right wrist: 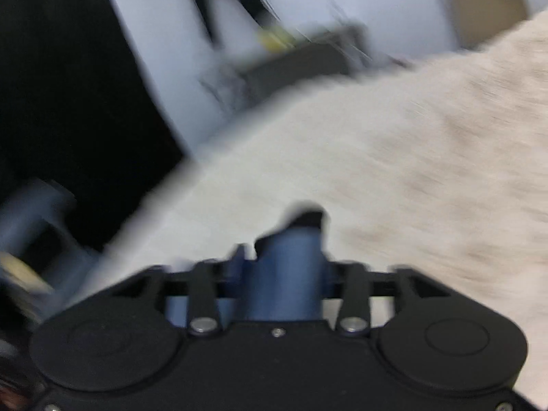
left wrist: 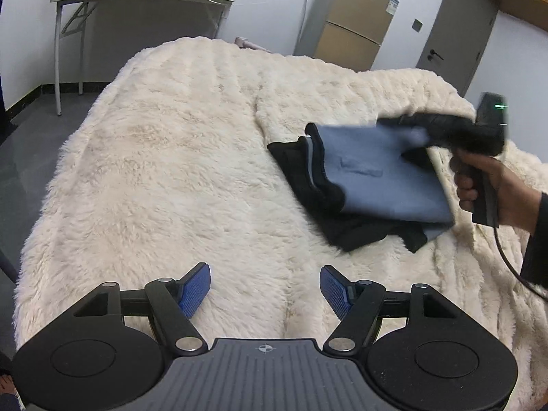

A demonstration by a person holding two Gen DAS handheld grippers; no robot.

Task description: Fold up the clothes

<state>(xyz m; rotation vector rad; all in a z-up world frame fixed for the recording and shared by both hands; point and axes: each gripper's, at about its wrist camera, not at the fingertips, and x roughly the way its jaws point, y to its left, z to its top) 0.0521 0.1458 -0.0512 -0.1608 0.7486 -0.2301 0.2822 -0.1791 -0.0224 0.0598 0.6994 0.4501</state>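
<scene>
A folded blue-grey garment (left wrist: 373,178) lies on top of folded black clothing (left wrist: 356,229) on the right side of a fluffy cream blanket (left wrist: 178,157). My right gripper (left wrist: 411,135), held by a hand (left wrist: 489,185), reaches over the blue garment from the right, blurred. In the right wrist view that gripper (right wrist: 287,250) is shut on a bunch of blue cloth (right wrist: 284,274) with a black edge. My left gripper (left wrist: 265,289) hovers open over bare blanket near the front, its blue pads (left wrist: 195,289) wide apart, nothing between them.
The blanket covers a bed. Behind it stand a grey folding table (left wrist: 137,3) with a bottle and yellow box, a brown fridge (left wrist: 349,20) and a grey door (left wrist: 455,27). Dark floor (left wrist: 24,157) lies left of the bed.
</scene>
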